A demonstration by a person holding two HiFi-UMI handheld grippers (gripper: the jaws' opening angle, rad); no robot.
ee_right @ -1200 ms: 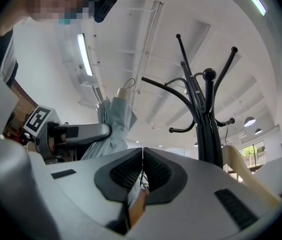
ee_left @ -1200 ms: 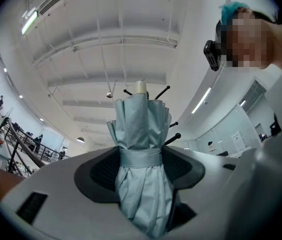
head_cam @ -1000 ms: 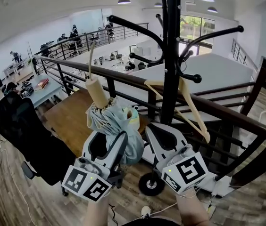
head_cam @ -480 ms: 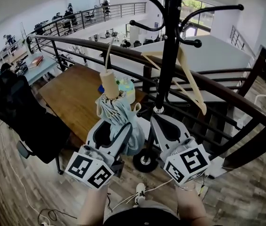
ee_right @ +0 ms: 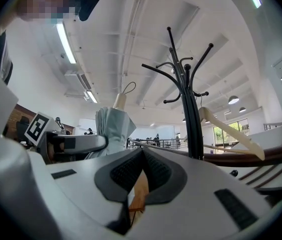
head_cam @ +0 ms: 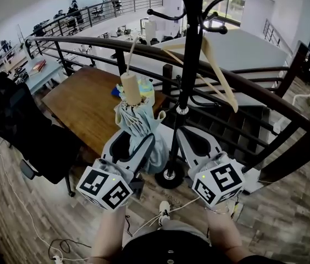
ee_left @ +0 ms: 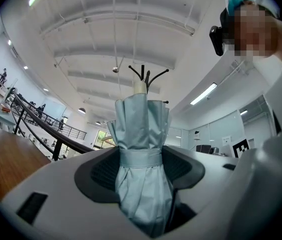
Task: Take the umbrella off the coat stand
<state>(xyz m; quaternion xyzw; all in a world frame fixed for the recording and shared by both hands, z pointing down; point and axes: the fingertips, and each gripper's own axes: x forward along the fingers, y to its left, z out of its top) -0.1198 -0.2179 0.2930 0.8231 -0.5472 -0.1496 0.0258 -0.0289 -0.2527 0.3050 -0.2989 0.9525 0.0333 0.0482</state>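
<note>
A folded pale blue umbrella [head_cam: 139, 121] with a beige handle [head_cam: 130, 88] and a thin wrist loop stands upright, clear of the hooks. My left gripper [head_cam: 132, 147] is shut on the umbrella [ee_left: 141, 149] just below its strap, one jaw on each side. The black coat stand [head_cam: 191, 48] rises just to the right, with a wooden hanger [head_cam: 221, 76] on one of its hooks. My right gripper [head_cam: 191, 143] sits near the pole's foot, shut and empty. In the right gripper view the right gripper [ee_right: 142, 156] sees the umbrella [ee_right: 112, 129] left of the stand [ee_right: 188, 109].
A black railing [head_cam: 89, 44] curves across behind the stand. Beyond it lie a wooden table [head_cam: 83, 106] and a black office chair [head_cam: 23, 131]. The stand's round base [head_cam: 170, 177] rests on the wood floor by the person's feet. Cables trail across the floor at lower left.
The umbrella stays in my left gripper. Both grippers and the umbrella have come down and back from the stand's hooks, which now sit higher in the head view.
</note>
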